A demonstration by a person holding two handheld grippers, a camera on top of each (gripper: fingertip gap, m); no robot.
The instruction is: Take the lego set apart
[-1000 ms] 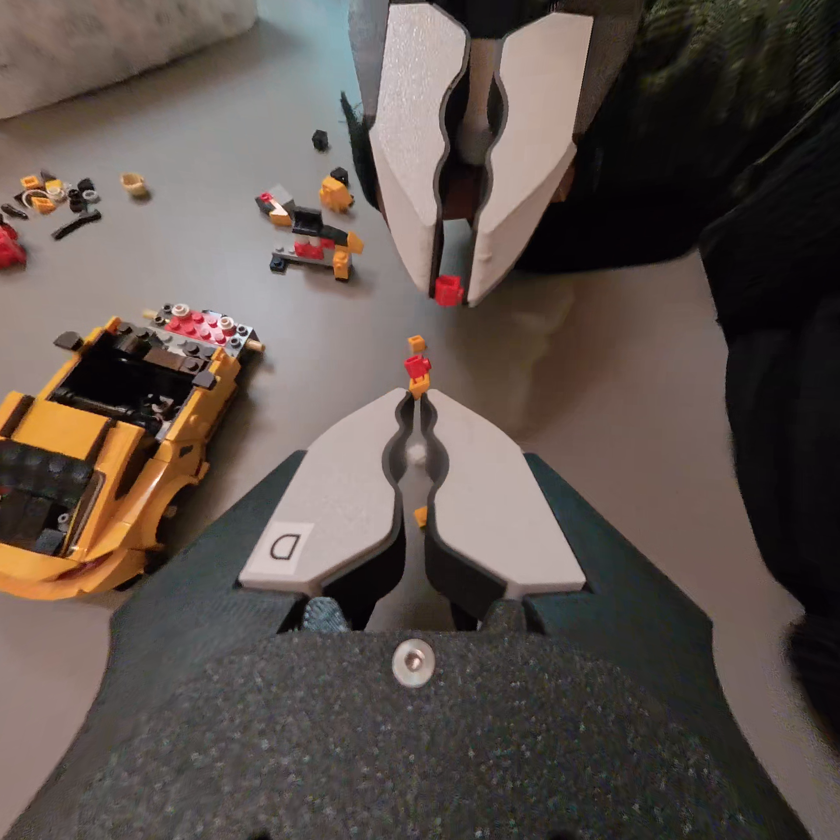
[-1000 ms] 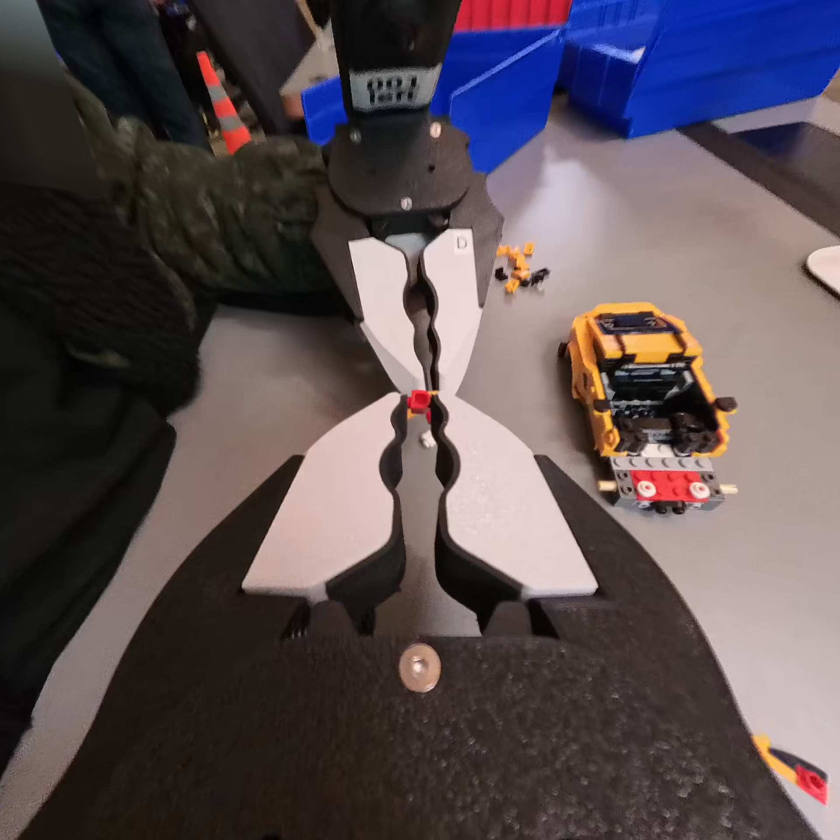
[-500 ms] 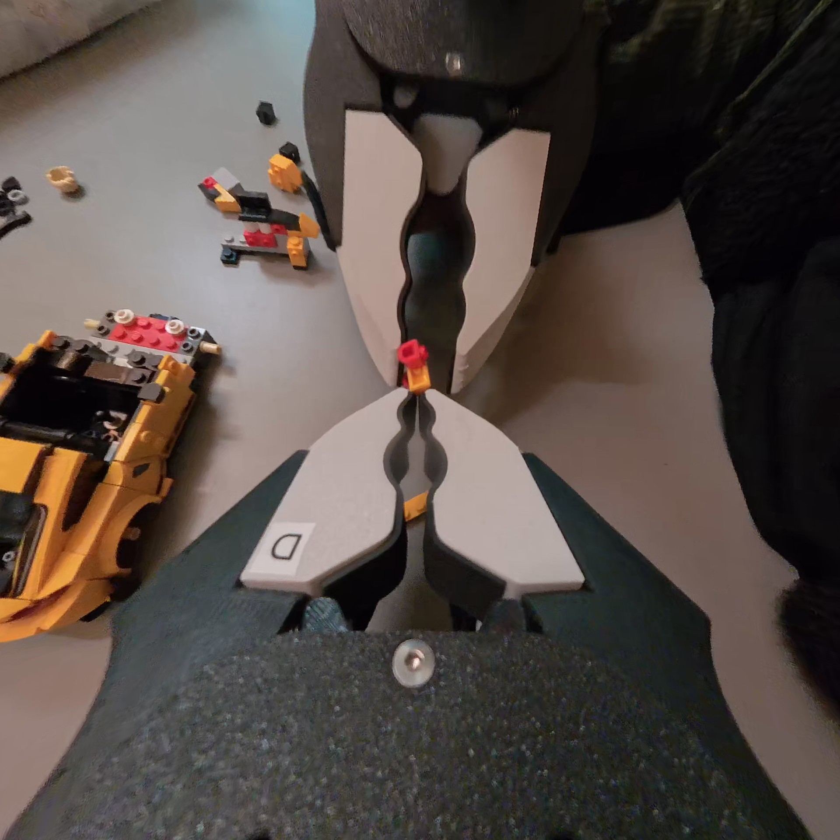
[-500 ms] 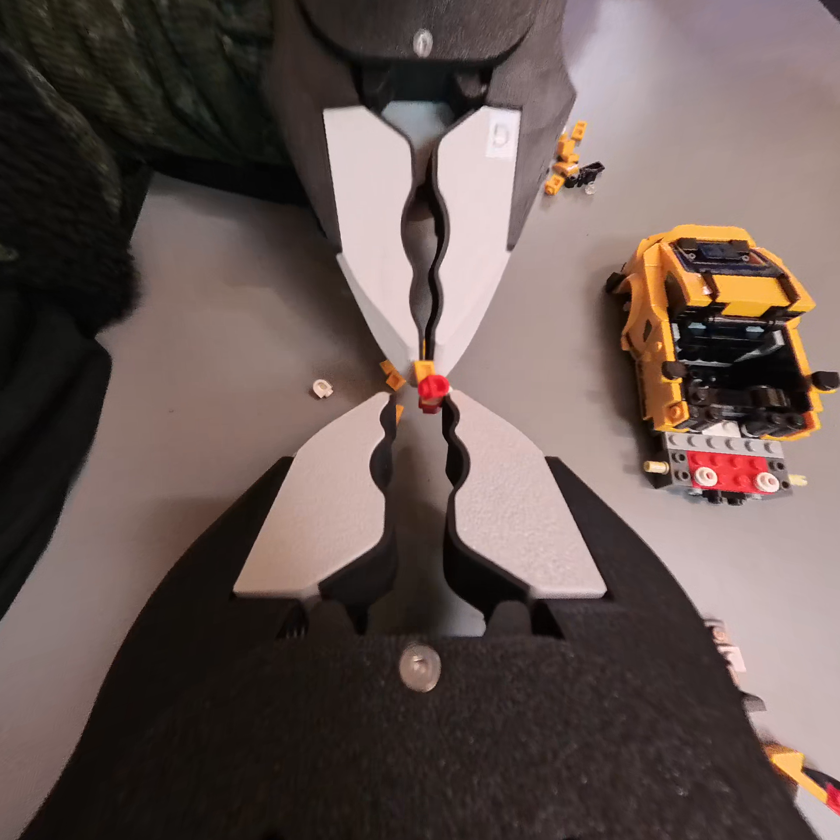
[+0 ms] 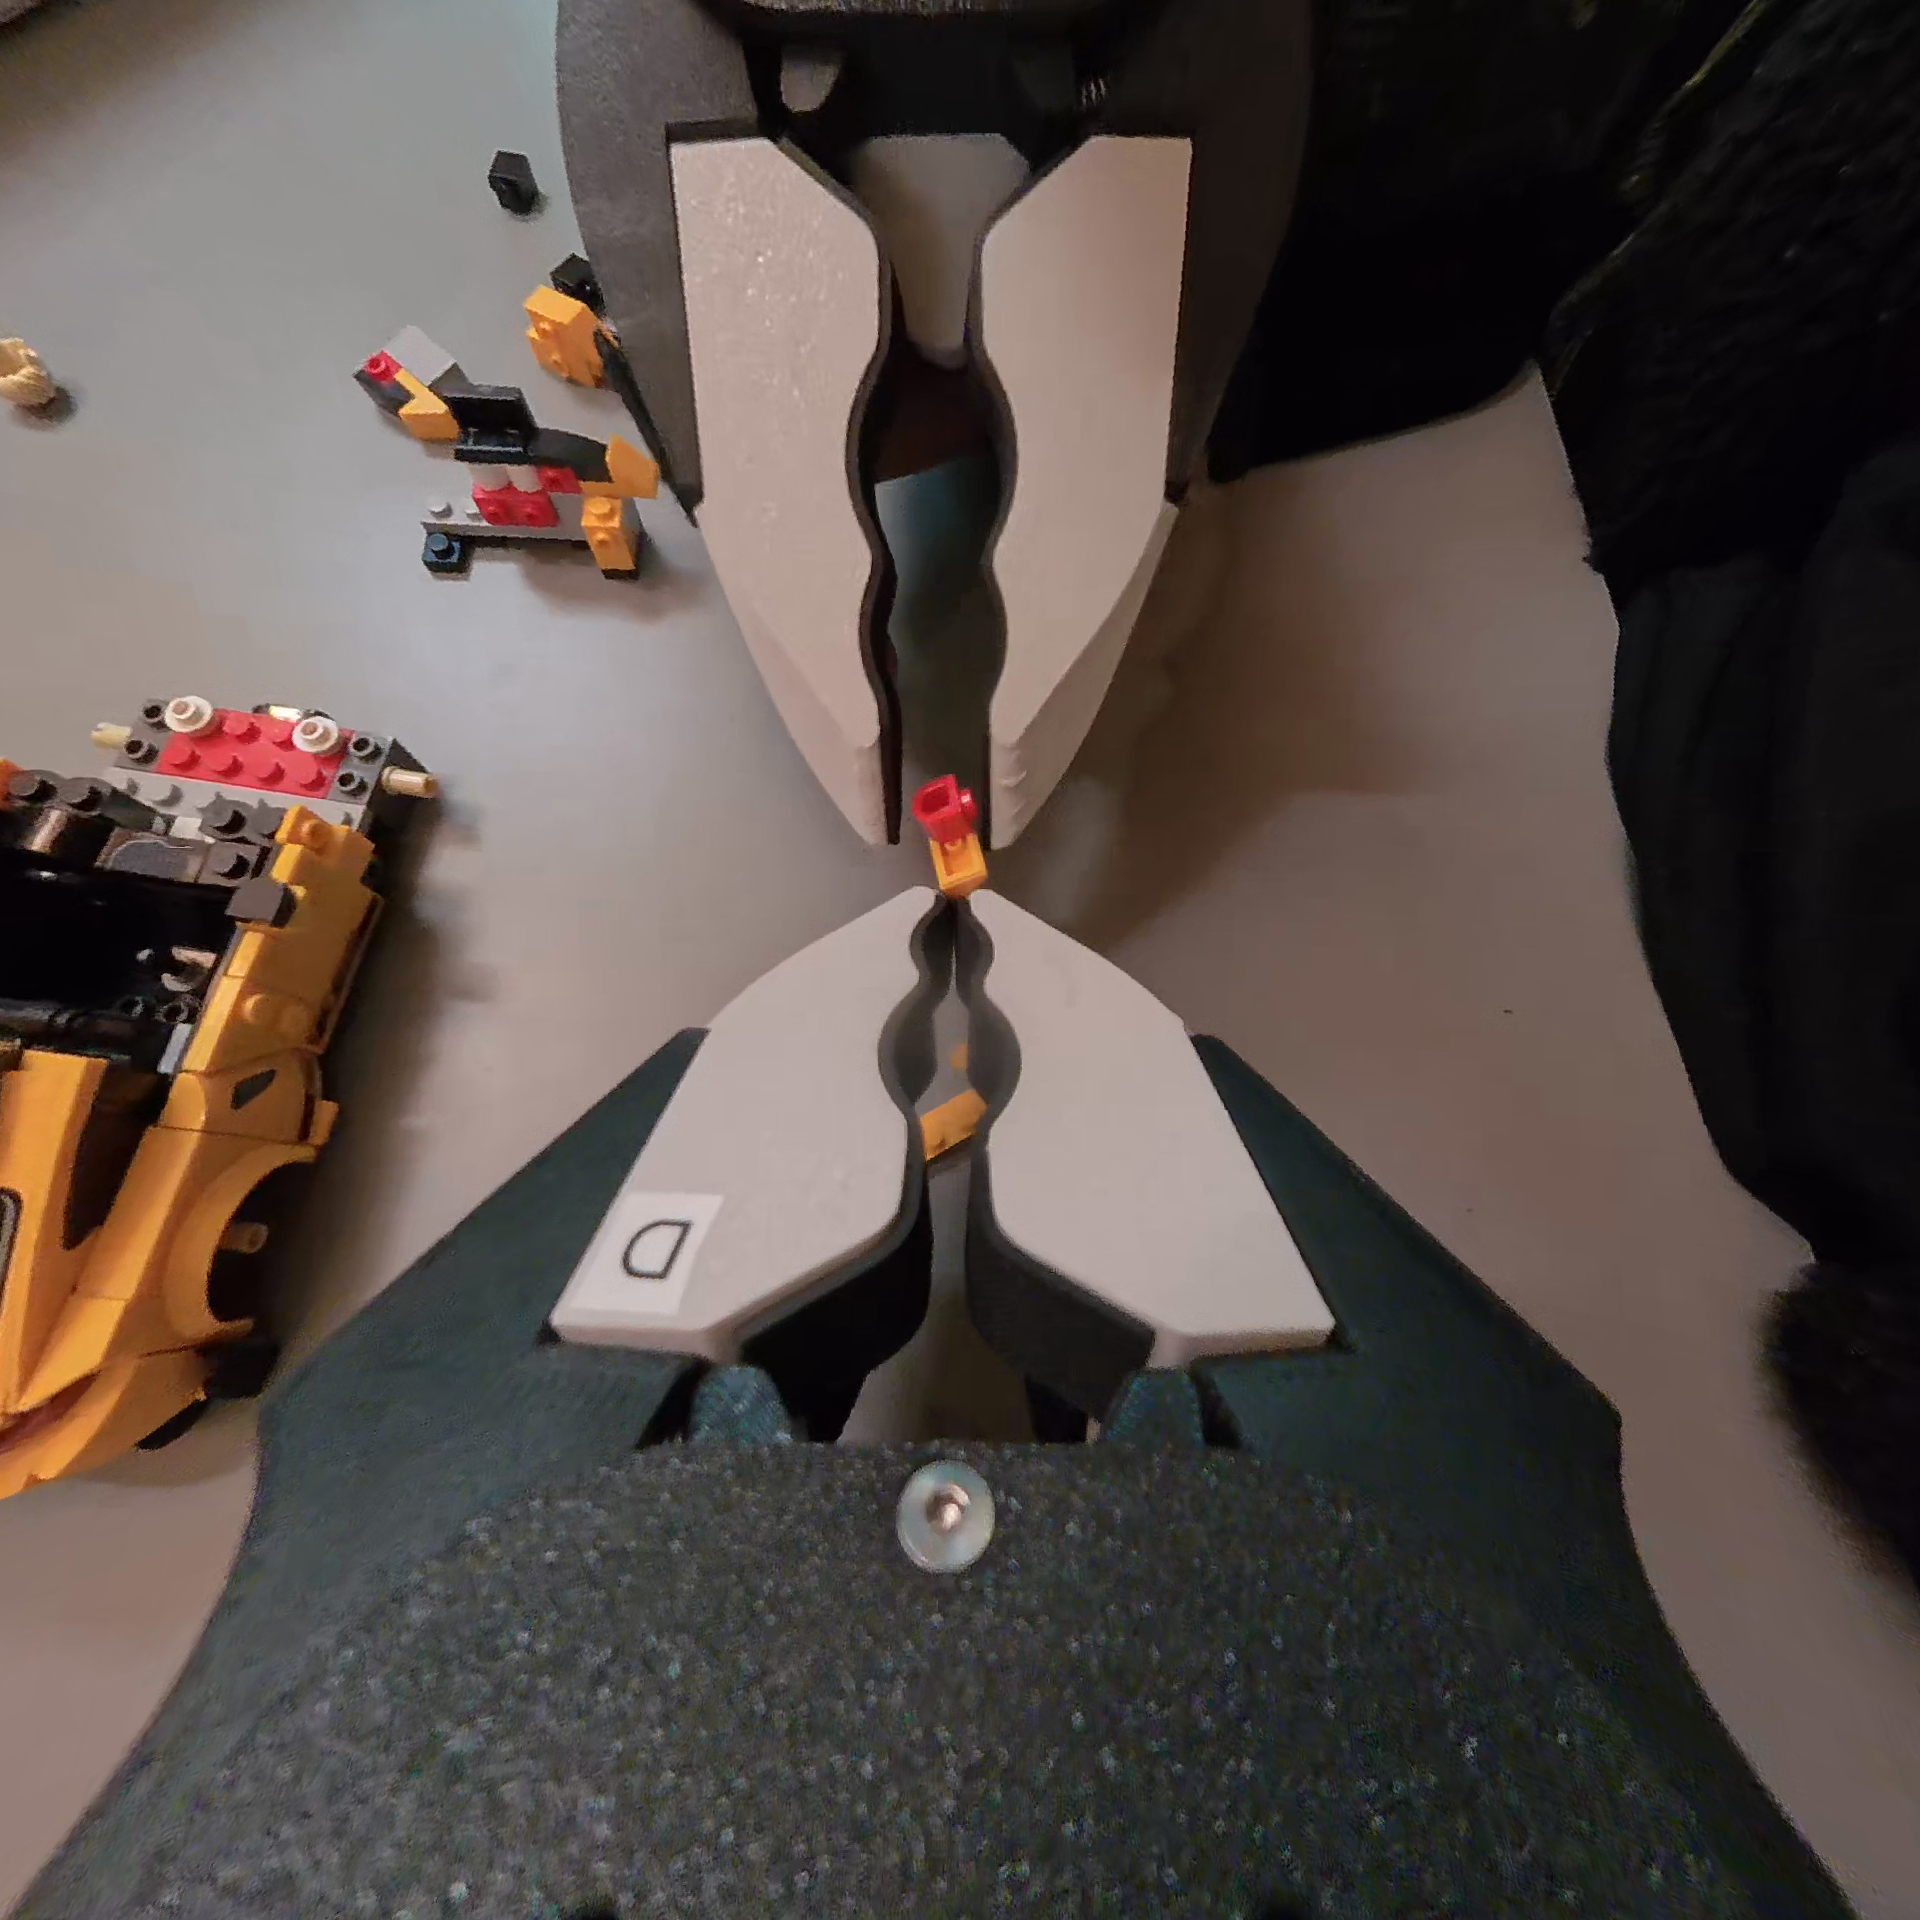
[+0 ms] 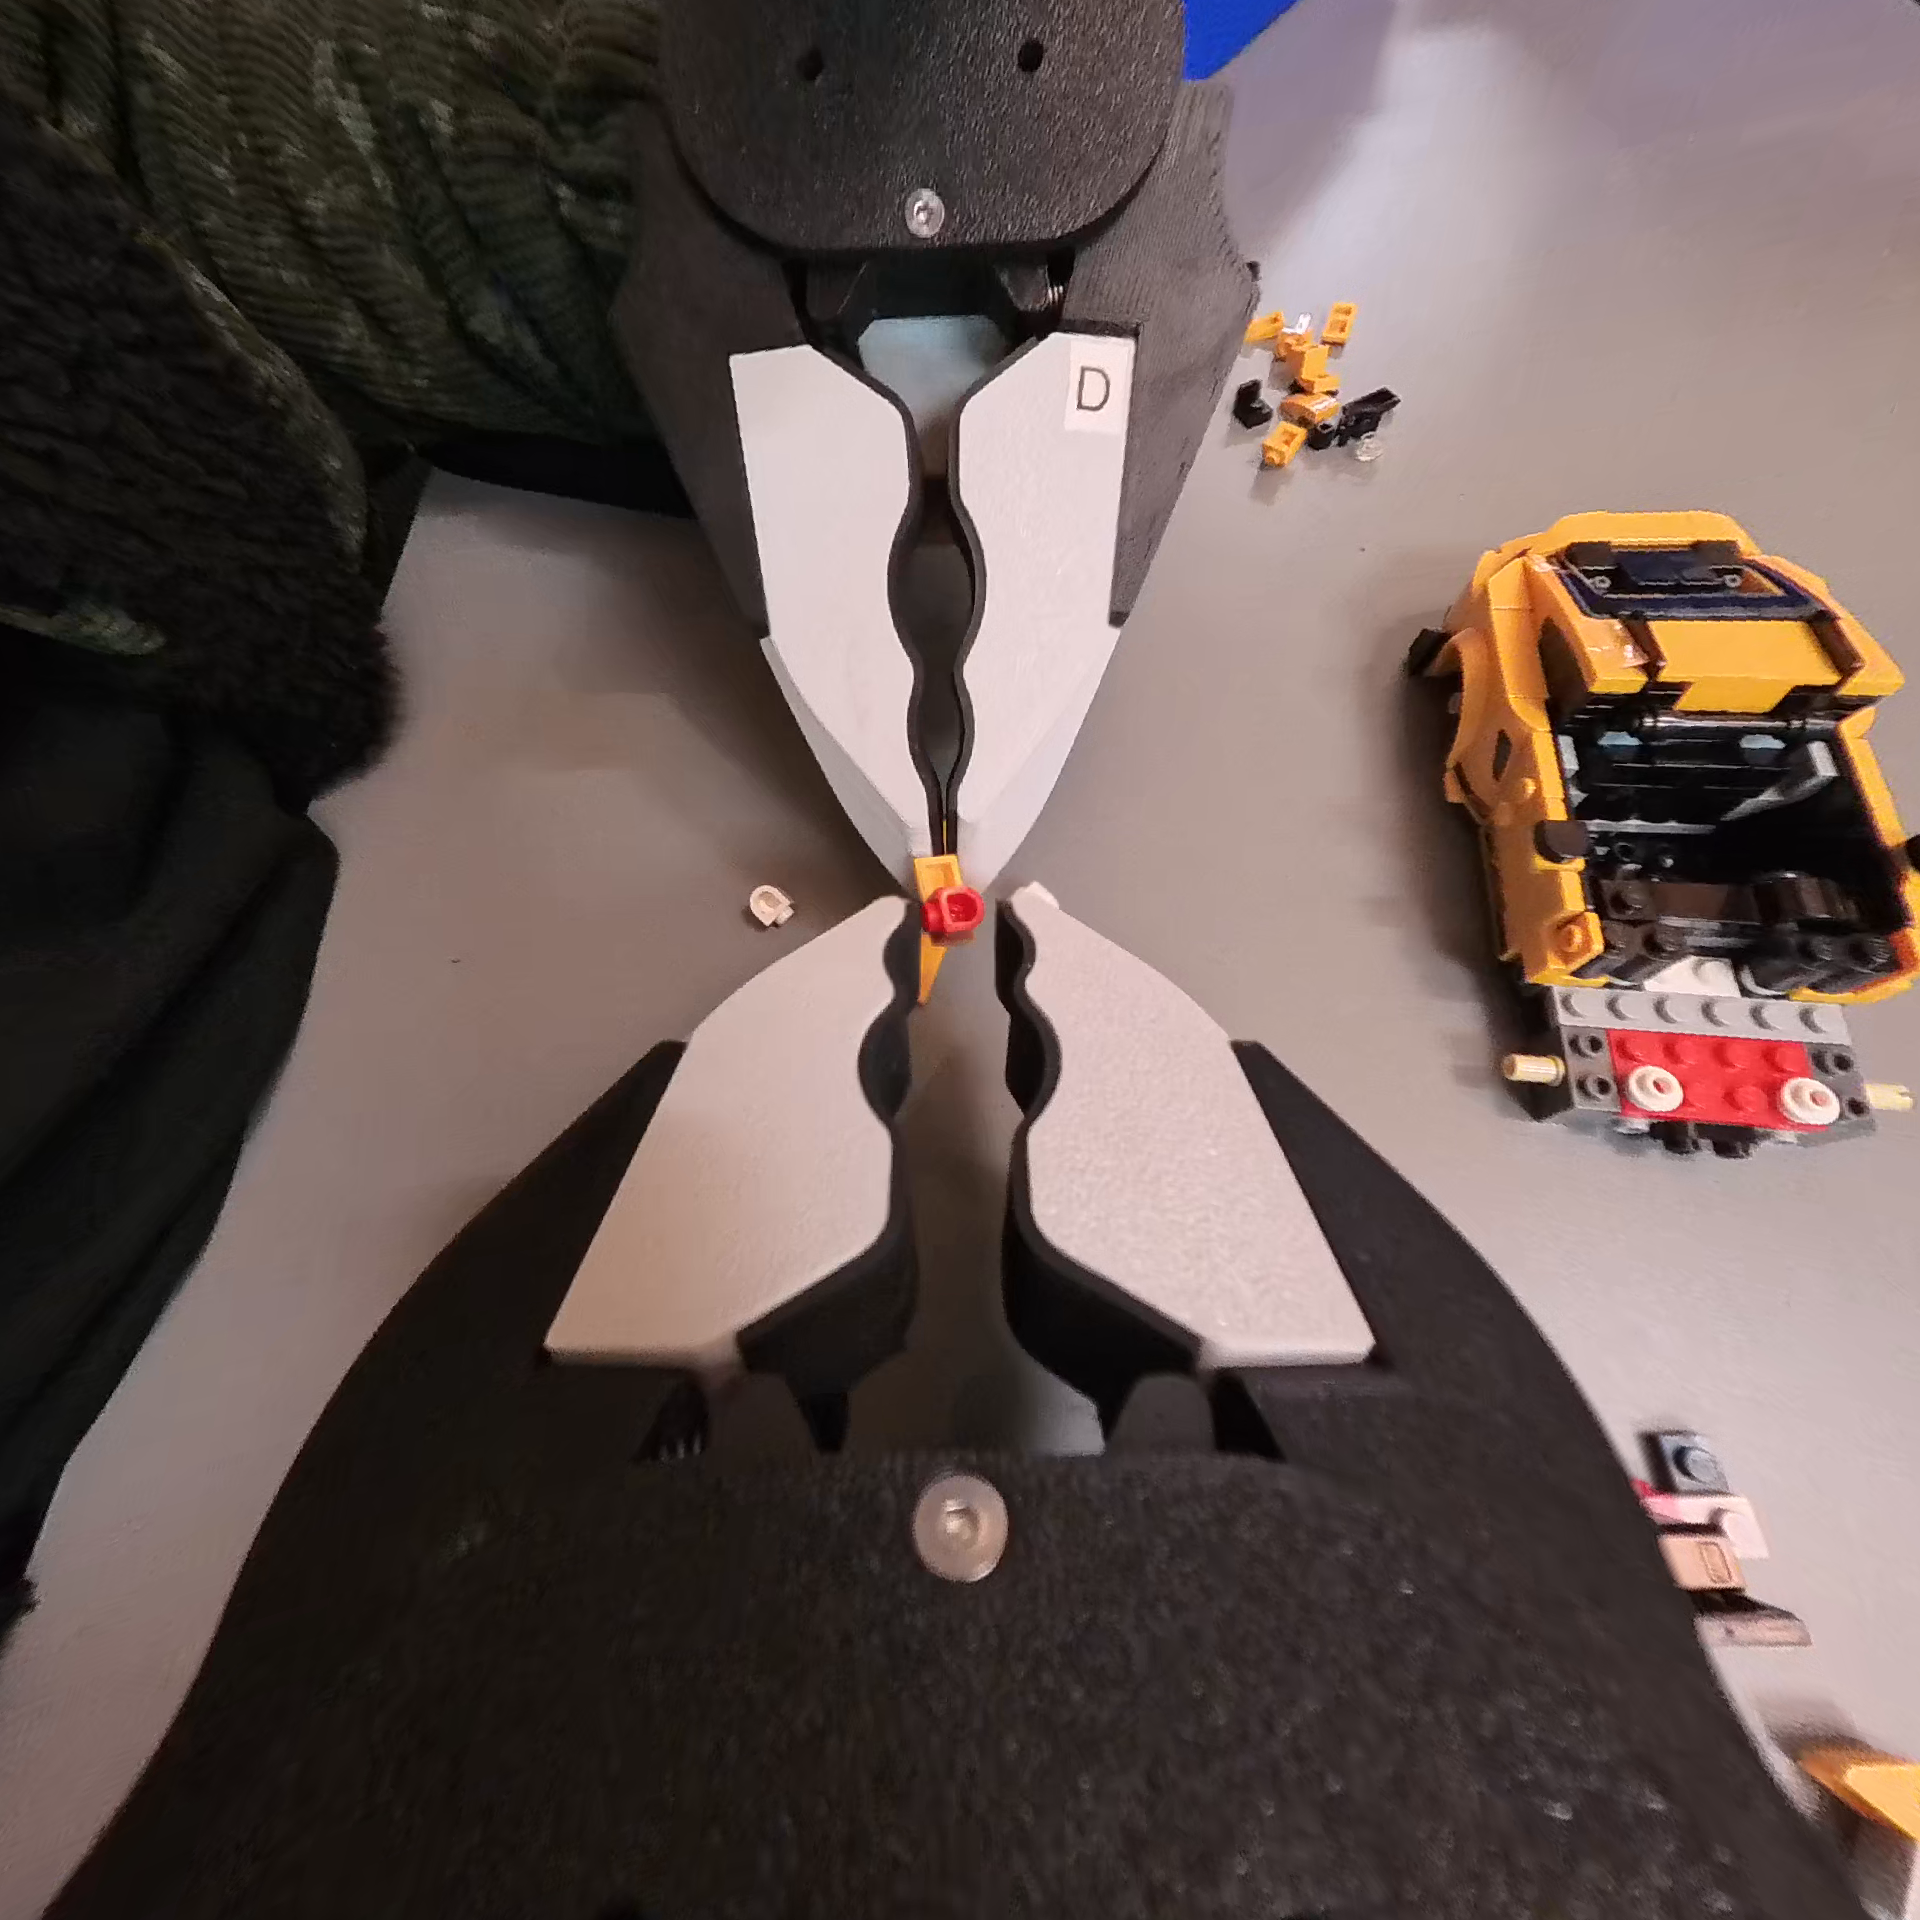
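Observation:
My left gripper is shut on a small orange piece with a red piece stuck on its end, held just above the grey table. My right gripper faces it tip to tip and is open. Its fingers stand either side of the red piece without closing on it. The left gripper also shows in the right wrist view, and the right gripper in the left wrist view. The partly stripped yellow lego car stands on the table to the side.
A small lego sub-assembly and a black piece lie beyond the car. A pile of orange and black pieces, a white piece and an orange wedge lie on the table. A person's dark clothing borders the table.
The right gripper has opened and moved in to meet the left gripper's tips, its fingers now either side of the red piece. The left gripper has stayed shut on the orange piece.

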